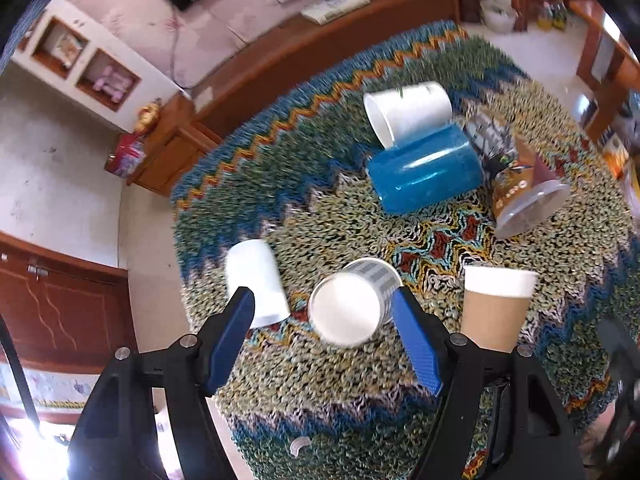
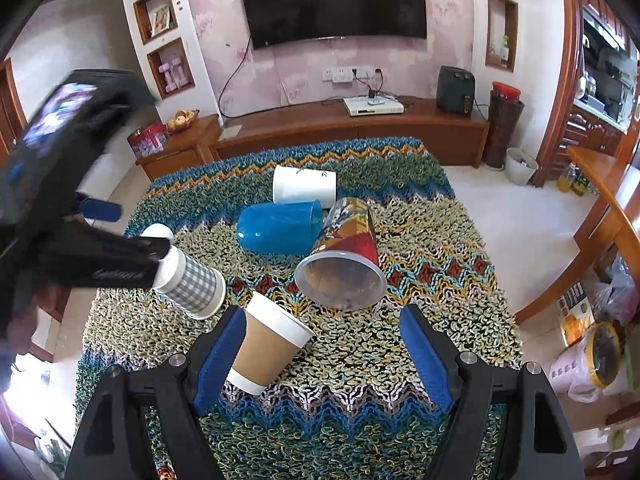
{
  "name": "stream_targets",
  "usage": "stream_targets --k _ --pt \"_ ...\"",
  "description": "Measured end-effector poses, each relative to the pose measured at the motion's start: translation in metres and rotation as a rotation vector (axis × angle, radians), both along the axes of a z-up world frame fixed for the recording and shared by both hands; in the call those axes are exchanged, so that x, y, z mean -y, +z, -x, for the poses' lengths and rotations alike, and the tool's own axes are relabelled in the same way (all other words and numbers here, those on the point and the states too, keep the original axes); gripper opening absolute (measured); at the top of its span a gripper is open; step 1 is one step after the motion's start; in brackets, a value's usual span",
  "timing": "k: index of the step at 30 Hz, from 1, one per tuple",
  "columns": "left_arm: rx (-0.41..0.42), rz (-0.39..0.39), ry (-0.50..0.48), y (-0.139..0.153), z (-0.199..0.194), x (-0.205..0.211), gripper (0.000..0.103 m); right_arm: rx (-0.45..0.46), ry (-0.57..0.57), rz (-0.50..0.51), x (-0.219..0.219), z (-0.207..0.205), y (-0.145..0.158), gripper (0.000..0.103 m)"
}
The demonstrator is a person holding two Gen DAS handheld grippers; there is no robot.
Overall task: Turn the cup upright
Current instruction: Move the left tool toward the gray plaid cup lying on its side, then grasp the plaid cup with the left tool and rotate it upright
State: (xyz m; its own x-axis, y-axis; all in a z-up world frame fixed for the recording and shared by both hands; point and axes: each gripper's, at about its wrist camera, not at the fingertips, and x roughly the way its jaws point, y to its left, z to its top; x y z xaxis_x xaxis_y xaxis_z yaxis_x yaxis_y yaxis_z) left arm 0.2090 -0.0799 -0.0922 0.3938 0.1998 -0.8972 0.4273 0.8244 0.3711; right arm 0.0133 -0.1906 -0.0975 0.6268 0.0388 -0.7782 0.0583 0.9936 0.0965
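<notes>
Several cups lie on a shaggy patterned rug [image 1: 340, 400]. A grey checked paper cup [image 1: 354, 300] lies on its side between the fingers of my left gripper [image 1: 324, 328], which is open around it; the cup's white base faces the camera. In the right wrist view the left gripper [image 2: 132, 236] straddles the same checked cup [image 2: 192, 284] near its base. A brown paper cup [image 2: 268, 344] with a white rim lies tilted just inside the left finger of my right gripper [image 2: 322, 340], which is open and empty. The brown cup also shows in the left wrist view [image 1: 494, 308].
A plain white cup [image 1: 258, 284] lies left of the checked one. Further back lie a blue plastic cup [image 2: 280, 226], a large white cup [image 2: 306, 188] and a printed cup with a clear lid [image 2: 344, 264]. A wooden TV cabinet [image 2: 340, 124] stands beyond the rug.
</notes>
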Motion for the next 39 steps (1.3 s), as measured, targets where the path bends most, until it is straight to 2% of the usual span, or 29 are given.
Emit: stream_targets --k 6,9,13,19,24,30,39 --pt "-0.128 -0.031 -0.025 -0.038 -0.037 0.012 0.074 -0.017 -0.004 -0.002 0.001 -0.005 -0.008 0.080" --pt "-0.230 -0.035 -0.001 -0.057 -0.051 0.007 0.074 -0.024 -0.006 0.001 0.002 -0.008 -0.011 0.080" --pt "-0.286 -0.042 0.027 -0.068 -0.054 -0.005 0.074 -0.027 -0.008 -0.004 0.002 -0.010 -0.014 0.080" --pt "-0.332 0.003 0.031 -0.063 -0.039 -0.020 0.074 -0.022 0.005 -0.003 -0.001 -0.011 -0.013 0.080" --pt "-0.365 0.009 0.011 -0.062 -0.018 -0.027 0.074 -0.016 0.004 -0.006 -0.001 -0.009 -0.011 0.080" --pt "-0.410 0.005 0.027 -0.078 0.003 -0.036 0.074 -0.012 0.010 -0.007 -0.003 -0.004 -0.009 0.080" --pt "-0.375 0.104 0.119 -0.079 0.011 -0.057 0.074 -0.009 0.019 0.001 -0.008 -0.001 -0.005 0.080"
